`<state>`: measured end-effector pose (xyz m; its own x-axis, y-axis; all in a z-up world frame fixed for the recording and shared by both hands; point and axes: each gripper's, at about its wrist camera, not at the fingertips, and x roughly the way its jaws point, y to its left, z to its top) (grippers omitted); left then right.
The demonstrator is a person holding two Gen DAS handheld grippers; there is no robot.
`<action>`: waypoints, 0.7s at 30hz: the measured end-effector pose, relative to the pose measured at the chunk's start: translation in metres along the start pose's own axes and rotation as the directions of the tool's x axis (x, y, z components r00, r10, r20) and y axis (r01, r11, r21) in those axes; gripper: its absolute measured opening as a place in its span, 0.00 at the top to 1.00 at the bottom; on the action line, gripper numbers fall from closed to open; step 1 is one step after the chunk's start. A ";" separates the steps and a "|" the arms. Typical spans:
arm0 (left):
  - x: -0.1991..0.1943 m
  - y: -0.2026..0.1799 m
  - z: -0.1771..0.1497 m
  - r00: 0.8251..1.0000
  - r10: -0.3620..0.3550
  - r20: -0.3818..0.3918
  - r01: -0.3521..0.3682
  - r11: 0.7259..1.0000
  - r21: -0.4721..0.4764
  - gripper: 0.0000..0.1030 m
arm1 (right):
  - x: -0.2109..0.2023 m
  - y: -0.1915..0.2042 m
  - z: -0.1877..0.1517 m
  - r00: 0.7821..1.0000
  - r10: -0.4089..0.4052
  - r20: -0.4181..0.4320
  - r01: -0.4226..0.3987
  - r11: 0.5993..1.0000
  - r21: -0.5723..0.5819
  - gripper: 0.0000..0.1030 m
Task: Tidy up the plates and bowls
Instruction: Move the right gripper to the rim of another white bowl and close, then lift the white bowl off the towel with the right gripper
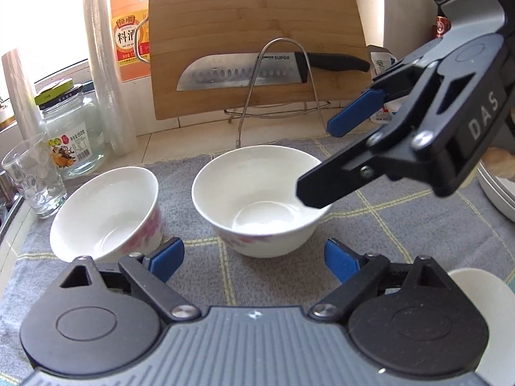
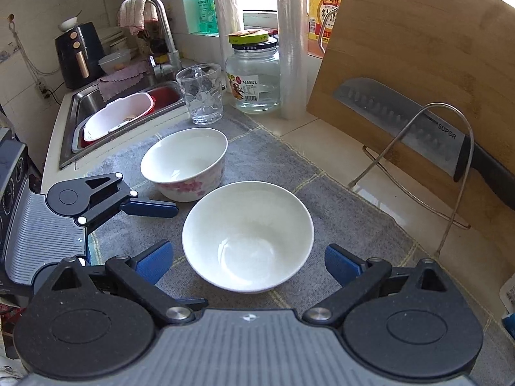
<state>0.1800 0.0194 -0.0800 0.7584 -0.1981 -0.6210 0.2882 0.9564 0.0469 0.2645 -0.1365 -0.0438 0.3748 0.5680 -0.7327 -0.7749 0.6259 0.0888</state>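
Observation:
Two white bowls with pink flowers stand on a grey checked cloth [image 1: 206, 167]. The nearer bowl [image 1: 257, 199] [image 2: 248, 234] lies just ahead of both grippers. My left gripper [image 1: 254, 259] is open, its blue pads wide apart in front of this bowl and not touching it. My right gripper [image 2: 248, 263] is also open, with the bowl between its pads and a gap on each side. In the left wrist view the right gripper [image 1: 317, 160] reaches in from the right, over the bowl's right rim. The second bowl [image 1: 106, 212] [image 2: 185, 160] stands beside it, untouched.
A bamboo cutting board [image 1: 257, 41] with a knife [image 1: 244, 70] leans in a wire rack behind. A drinking glass [image 2: 201, 93], a jar [image 2: 254, 77], a film roll [image 1: 106, 64] and a sink [image 2: 112, 119] sit to the left. White plates [image 1: 495, 193] lie stacked at the right.

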 end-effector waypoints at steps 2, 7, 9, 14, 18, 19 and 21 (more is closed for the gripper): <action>0.003 0.001 0.001 1.000 -0.008 0.003 0.008 1.000 -0.001 0.10 | 0.008 -0.002 0.004 1.000 0.003 -0.010 -0.003 1.000 -0.007 0.03; 0.011 0.001 0.003 1.000 -0.026 -0.008 0.026 1.000 -0.002 0.11 | 0.023 -0.009 0.009 0.999 0.026 -0.036 -0.027 1.000 -0.010 0.10; 0.012 0.002 0.004 1.000 -0.028 -0.007 0.028 1.000 -0.005 0.13 | 0.026 -0.011 0.010 0.998 0.041 -0.045 -0.041 0.999 -0.004 0.10; 0.016 0.007 0.007 0.999 -0.043 -0.006 0.043 0.999 -0.011 0.16 | 0.035 -0.019 0.014 0.996 0.060 -0.061 -0.059 0.998 0.014 0.11; 0.017 0.007 0.009 0.999 -0.044 -0.003 0.044 0.999 0.008 0.17 | 0.041 -0.024 0.016 0.994 0.084 -0.070 -0.081 0.996 0.033 0.14; 0.017 0.006 0.009 0.999 -0.045 -0.002 0.045 0.999 0.013 0.17 | 0.042 -0.025 0.017 0.993 0.091 -0.072 -0.089 0.995 0.037 0.14; 0.017 0.006 0.009 0.999 -0.050 -0.001 0.050 0.999 0.018 0.18 | 0.044 -0.026 0.018 0.993 0.097 -0.074 -0.094 0.995 0.042 0.15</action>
<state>0.2003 0.0194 -0.0832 0.7427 -0.2451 -0.6232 0.3358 0.9414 0.0300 0.3100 -0.1184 -0.0664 0.2591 0.5849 -0.7686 -0.7844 0.5917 0.1858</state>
